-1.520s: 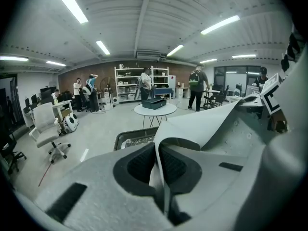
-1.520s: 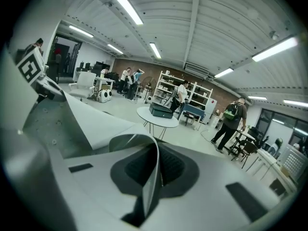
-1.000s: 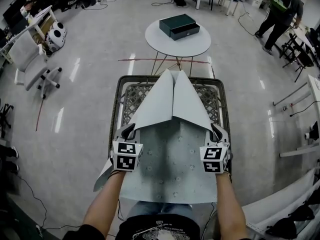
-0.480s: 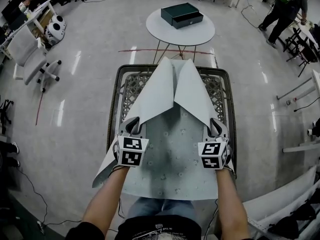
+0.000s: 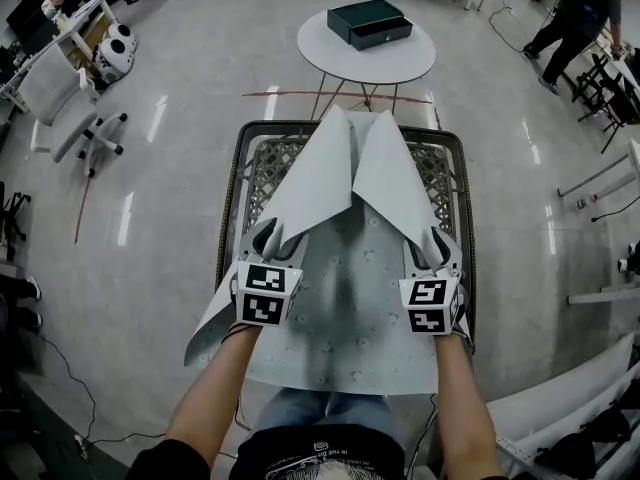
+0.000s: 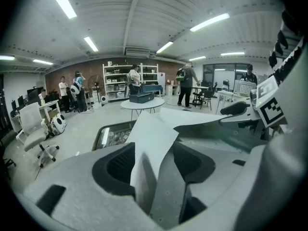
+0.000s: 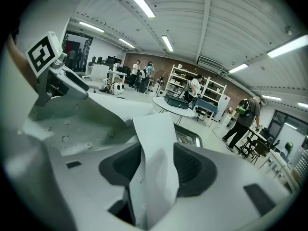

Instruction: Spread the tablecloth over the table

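A pale grey-green tablecloth (image 5: 340, 308) lies on a dark-framed table with a lattice top (image 5: 232, 198). Its two far corners are folded back toward me, forming a peak at the far edge. My left gripper (image 5: 268, 238) is at the left folded corner and my right gripper (image 5: 432, 248) at the right one. Both sets of jaws are opening. In the left gripper view the cloth corner (image 6: 149, 143) stands loose between the wide jaws of the left gripper (image 6: 154, 162). In the right gripper view a cloth fold (image 7: 154, 148) hangs between the jaws of the right gripper (image 7: 156, 170), with gaps on either side.
Beyond the table stands a round white table (image 5: 400, 63) bearing a dark green box (image 5: 369, 22). A white office chair (image 5: 60, 98) is at the far left. A person (image 5: 580, 8) walks at the far right, near desks and cables.
The jaws of both grippers have spread apart around the cloth corners, which now sit loose between them. The hands have barely shifted.
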